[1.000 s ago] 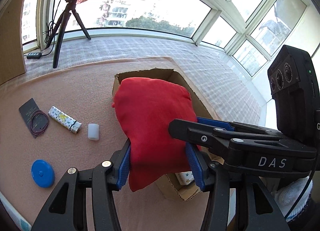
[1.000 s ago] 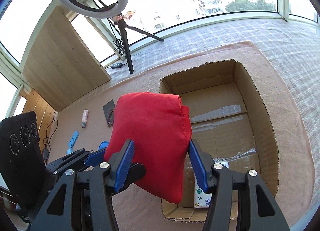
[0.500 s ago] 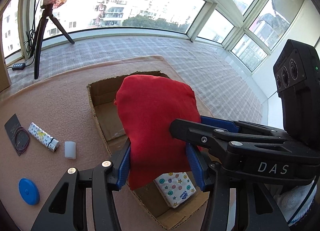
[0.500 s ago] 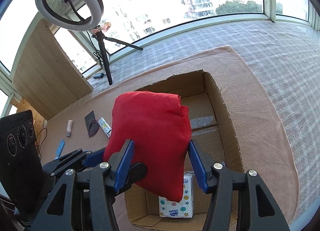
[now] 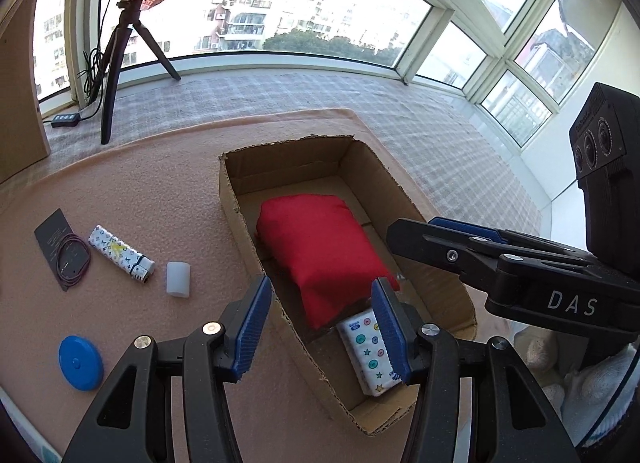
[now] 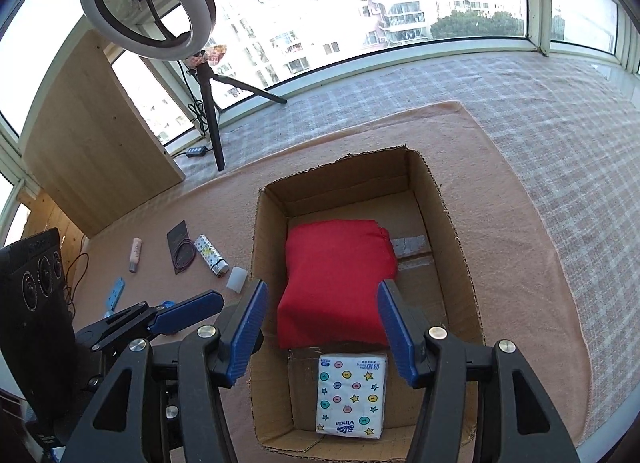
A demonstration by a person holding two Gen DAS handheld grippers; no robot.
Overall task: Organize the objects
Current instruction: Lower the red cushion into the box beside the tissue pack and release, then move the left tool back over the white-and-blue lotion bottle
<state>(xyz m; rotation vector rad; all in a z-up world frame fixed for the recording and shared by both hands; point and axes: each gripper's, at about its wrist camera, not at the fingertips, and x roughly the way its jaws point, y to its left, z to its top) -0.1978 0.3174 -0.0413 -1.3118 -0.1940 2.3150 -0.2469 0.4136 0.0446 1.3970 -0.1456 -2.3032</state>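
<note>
A red cushion (image 5: 324, 251) (image 6: 336, 283) lies flat inside the open cardboard box (image 5: 236, 199) (image 6: 456, 231), free of both grippers. A white tissue pack with coloured dots (image 5: 370, 351) (image 6: 352, 395) sits in the box's near end, touching the cushion. My left gripper (image 5: 320, 327) hovers open above the box's near left wall. My right gripper (image 6: 320, 331) is open too, above the cushion's near edge. Nothing is between either pair of blue pads.
On the pink mat left of the box lie a patterned lighter (image 5: 120, 259), a small white cylinder (image 5: 178, 278), a dark card with a coiled cord (image 5: 64, 251), a blue disc (image 5: 80, 361) and a pink tube (image 6: 136, 254). A ring light on a tripod (image 6: 208, 111) stands behind.
Both grippers held the red cushion over the box; they have opened and the cushion has dropped into the box. Both grippers sit back from it.
</note>
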